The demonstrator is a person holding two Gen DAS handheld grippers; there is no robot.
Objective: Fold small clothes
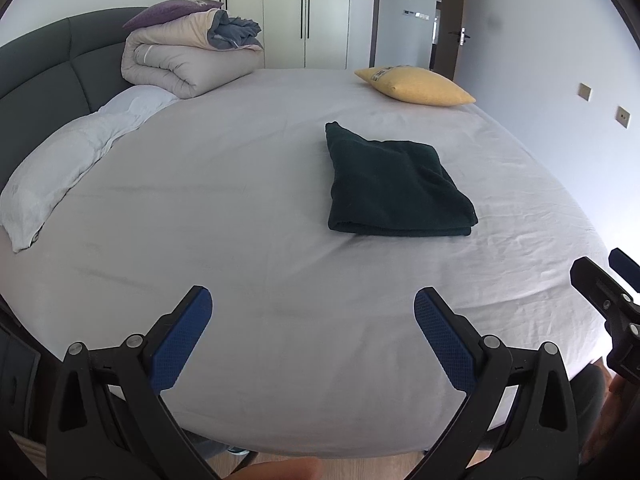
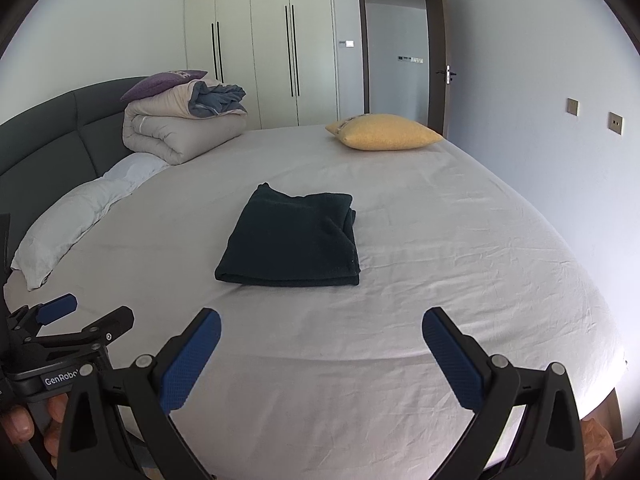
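A dark green garment (image 1: 394,186) lies folded into a flat rectangle on the grey bed sheet (image 1: 240,208), near the middle of the bed; it also shows in the right wrist view (image 2: 294,238). My left gripper (image 1: 312,300) is open and empty, held above the near part of the bed, well short of the garment. My right gripper (image 2: 320,322) is open and empty, also short of the garment. The right gripper shows at the right edge of the left wrist view (image 1: 600,276), and the left gripper at the left edge of the right wrist view (image 2: 86,314).
A yellow cushion (image 1: 416,86) lies at the far right of the bed. A rolled beige duvet (image 1: 188,64) with a purple cushion (image 1: 172,12) on it sits by the dark headboard (image 1: 48,64). A white pillow (image 1: 68,160) lies at the left. Wardrobes and a door stand behind.
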